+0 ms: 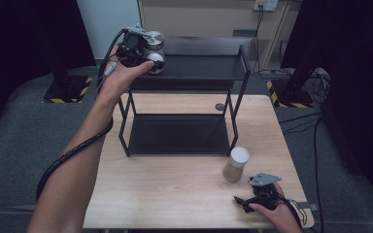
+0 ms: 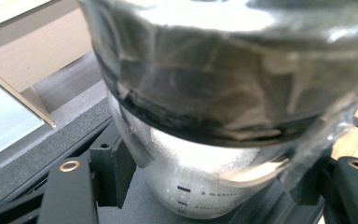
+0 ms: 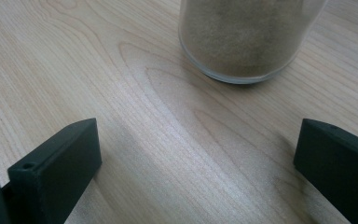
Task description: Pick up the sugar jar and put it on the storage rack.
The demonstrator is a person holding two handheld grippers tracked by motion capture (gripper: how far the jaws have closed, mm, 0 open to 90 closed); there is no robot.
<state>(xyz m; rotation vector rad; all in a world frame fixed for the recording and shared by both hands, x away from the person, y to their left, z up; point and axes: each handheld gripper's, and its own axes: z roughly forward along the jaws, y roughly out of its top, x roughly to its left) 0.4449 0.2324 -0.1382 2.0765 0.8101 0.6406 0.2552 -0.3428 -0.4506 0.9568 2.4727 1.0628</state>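
Left hand-held gripper (image 1: 148, 51): you are holding it up at the top shelf of the black rack (image 1: 199, 68), at the shelf's left end.
Its grip: the jaws are pinching a clear jar (image 2: 205, 177), one black jaw pressing on each side of the lower body.
Jar: it is sitting squarely between the jaws, close against the left gripper's camera, with a silvery wrapped band (image 2: 223, 84) around its upper part and printed measuring marks showing low on the glass.
Jar and shelf: whether the jar's base is touching the shelf, you cannot tell.
Right hand-held gripper (image 1: 243, 200): you are resting it on the bench (image 1: 175, 189) near the front right corner.
Its grip: the jaws are standing spread wide with bare wood between them.
Second jar (image 1: 236, 164): it is standing upright on the bench just ahead of the right gripper, holding sandy powder, apart from both jaws.
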